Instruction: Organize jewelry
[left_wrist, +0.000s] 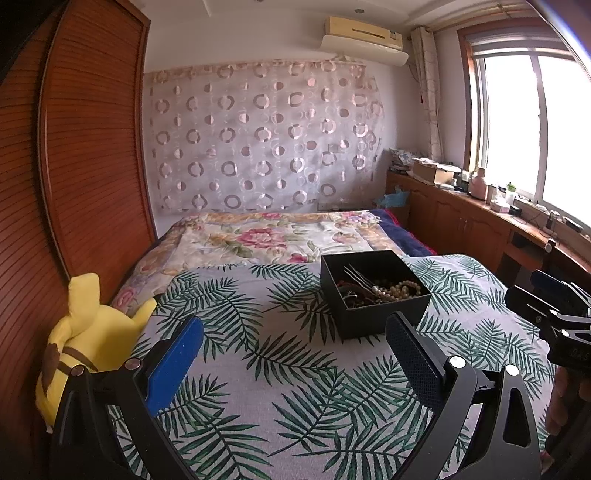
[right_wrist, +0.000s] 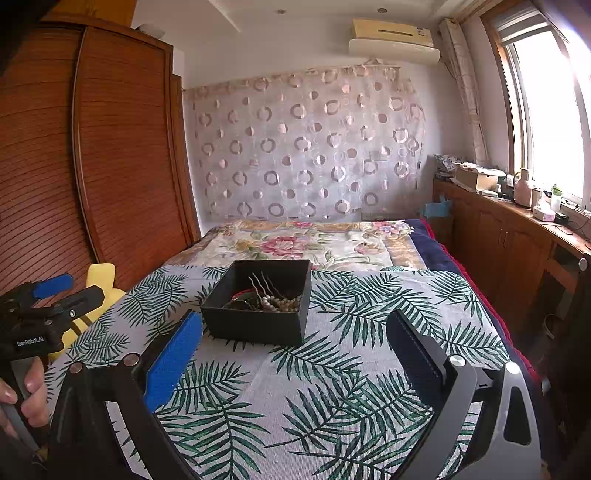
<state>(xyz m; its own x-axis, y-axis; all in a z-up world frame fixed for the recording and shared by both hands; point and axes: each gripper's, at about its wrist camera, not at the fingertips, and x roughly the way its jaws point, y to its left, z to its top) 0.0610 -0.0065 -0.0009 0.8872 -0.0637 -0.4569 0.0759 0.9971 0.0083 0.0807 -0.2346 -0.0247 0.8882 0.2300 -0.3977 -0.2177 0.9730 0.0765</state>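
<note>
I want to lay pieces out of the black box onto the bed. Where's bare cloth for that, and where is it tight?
Bare leaf-print cloth lies between the black box and both open grippers, left gripper, right gripper. More is free right of the box, up to the bed edge. It is tight left of the box, by the yellow plush toy.

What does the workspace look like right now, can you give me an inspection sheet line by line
Surface: bed covered by a grey cloth with green palm-leaf print, flowered quilt behind it.
Job's things: open square black box on the cloth, holding a pearl bead strand, a pronged metal hairpin and dark pieces, tangled.
Clutter: yellow plush toy at the bed's left edge.
Grippers: left gripper and right gripper both open, empty, short of the box.
Cables: thin wires on the window-side counter.
Surroundings: brown slatted wardrobe, ring-patterned curtain, wall air conditioner, bright window.
</note>
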